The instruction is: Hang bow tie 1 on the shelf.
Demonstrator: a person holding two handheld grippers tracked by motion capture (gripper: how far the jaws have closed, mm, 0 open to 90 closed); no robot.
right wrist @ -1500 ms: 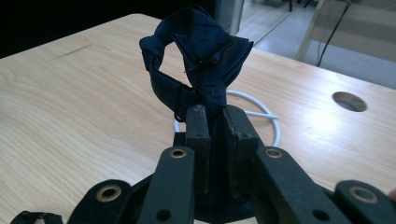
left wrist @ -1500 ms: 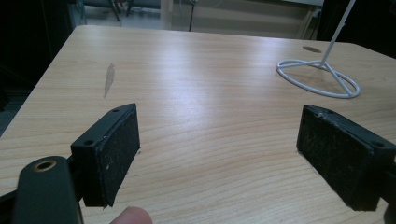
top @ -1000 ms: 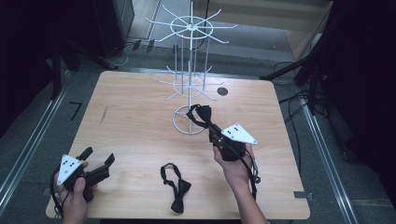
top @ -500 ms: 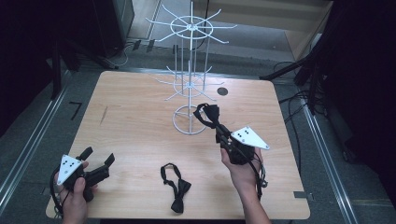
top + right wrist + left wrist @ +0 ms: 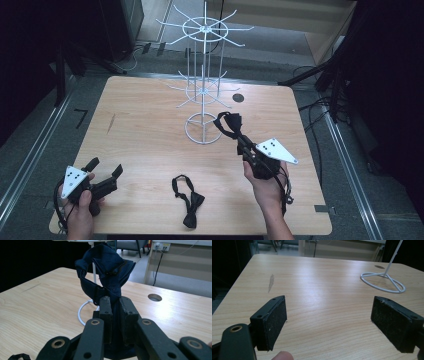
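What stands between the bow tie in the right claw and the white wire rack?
Nothing visible. The right claw holds the dark bow tie just beside the wire rack, near its ring base, with only bare table around it.

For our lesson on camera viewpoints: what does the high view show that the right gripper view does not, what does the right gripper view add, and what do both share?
High view alone: the left tongs open and empty above the table, a second dark bow tie lying flat near the front edge, and the white wire rack's upper hook tiers.

Right gripper view alone: the navy fabric bow tie seen close, pinched between shut pads.

Both: the right tongs, that held tie, the light wooden table and the rack's ring base.
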